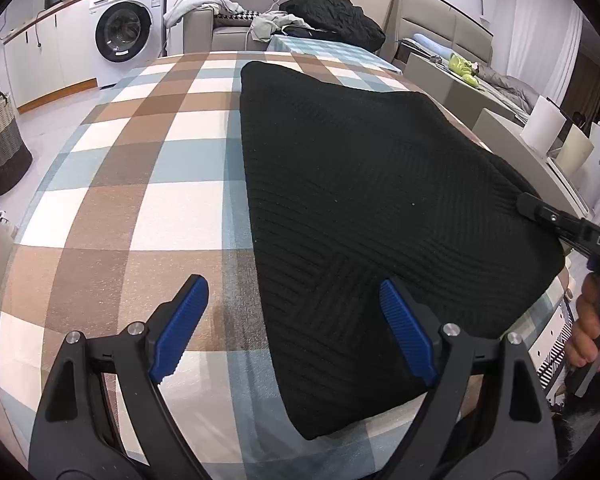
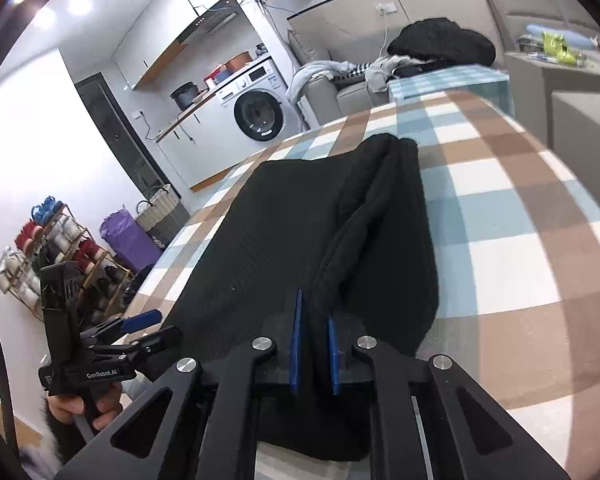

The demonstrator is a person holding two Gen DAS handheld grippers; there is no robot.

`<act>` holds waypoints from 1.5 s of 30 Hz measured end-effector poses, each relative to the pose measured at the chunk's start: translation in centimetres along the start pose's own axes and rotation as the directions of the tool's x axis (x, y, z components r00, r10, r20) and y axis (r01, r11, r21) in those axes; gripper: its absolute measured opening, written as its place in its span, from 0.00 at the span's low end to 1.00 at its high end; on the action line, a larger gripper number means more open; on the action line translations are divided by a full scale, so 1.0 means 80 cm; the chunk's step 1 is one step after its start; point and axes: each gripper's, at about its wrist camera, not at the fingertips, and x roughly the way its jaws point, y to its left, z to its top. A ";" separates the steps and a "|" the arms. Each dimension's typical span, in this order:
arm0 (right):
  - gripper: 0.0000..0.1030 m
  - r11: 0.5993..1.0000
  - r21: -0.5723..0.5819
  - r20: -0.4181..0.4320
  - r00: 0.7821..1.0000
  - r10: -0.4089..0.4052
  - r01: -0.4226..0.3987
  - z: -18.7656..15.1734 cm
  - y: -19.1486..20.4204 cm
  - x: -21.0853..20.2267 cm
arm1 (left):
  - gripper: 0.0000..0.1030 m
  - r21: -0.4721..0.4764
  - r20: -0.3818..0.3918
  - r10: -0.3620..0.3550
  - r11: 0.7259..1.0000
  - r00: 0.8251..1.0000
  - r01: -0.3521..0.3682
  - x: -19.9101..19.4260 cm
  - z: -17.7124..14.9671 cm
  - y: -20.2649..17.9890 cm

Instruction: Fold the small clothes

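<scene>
Black ribbed knit garment, matt, soft; checked brown-blue-white woven tablecloth, matt, slightly grainy; black matt plastic left gripper with blue ridged rubbery pads and shiny metal rivets; far white glossy washing machine

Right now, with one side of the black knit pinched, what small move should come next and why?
Probably carry the right hand-held gripper across toward the left side, laying the pinched edge of the black knit garment over itself. Its pads are clamped on a raised ridge of fabric, while the left hand-held gripper stands open near the opposite edge, holding nothing.
</scene>
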 end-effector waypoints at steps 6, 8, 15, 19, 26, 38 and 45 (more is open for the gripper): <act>0.20 0.996 0.077 -0.064 0.997 -0.037 0.042 -0.013 -0.021 0.010 | 0.84 0.002 0.007 0.006 1.000 1.000 -0.006 -0.002 -0.003 0.000; 0.23 0.995 0.094 -0.057 0.998 -0.019 0.024 -0.016 -0.023 0.003 | 0.84 0.007 0.020 0.001 1.000 1.000 -0.002 -0.007 -0.004 -0.002; 0.21 0.997 0.075 -0.040 0.999 -0.013 0.016 -0.026 -0.025 0.005 | 0.84 0.027 0.064 -0.016 1.000 0.998 0.014 -0.016 -0.009 -0.010; 0.09 0.997 0.066 -0.018 0.999 0.032 -0.031 -0.020 -0.013 -0.006 | 0.84 0.033 0.066 -0.014 0.999 0.998 0.012 -0.015 -0.011 -0.010; 0.14 0.993 0.066 -0.063 0.993 -0.097 0.101 -0.025 -0.017 0.005 | 0.84 0.036 0.059 -0.005 0.999 0.998 0.003 -0.015 -0.013 -0.009; 0.42 0.984 0.131 -0.063 0.992 -0.110 0.117 0.070 -0.039 0.063 | 0.84 -0.011 0.057 -0.001 1.000 0.998 0.001 -0.009 -0.013 0.002; 0.29 0.982 0.114 -0.149 0.980 -0.134 0.151 0.095 -0.043 0.107 | 0.84 -0.030 0.056 -0.017 0.999 0.998 0.018 -0.005 -0.012 0.006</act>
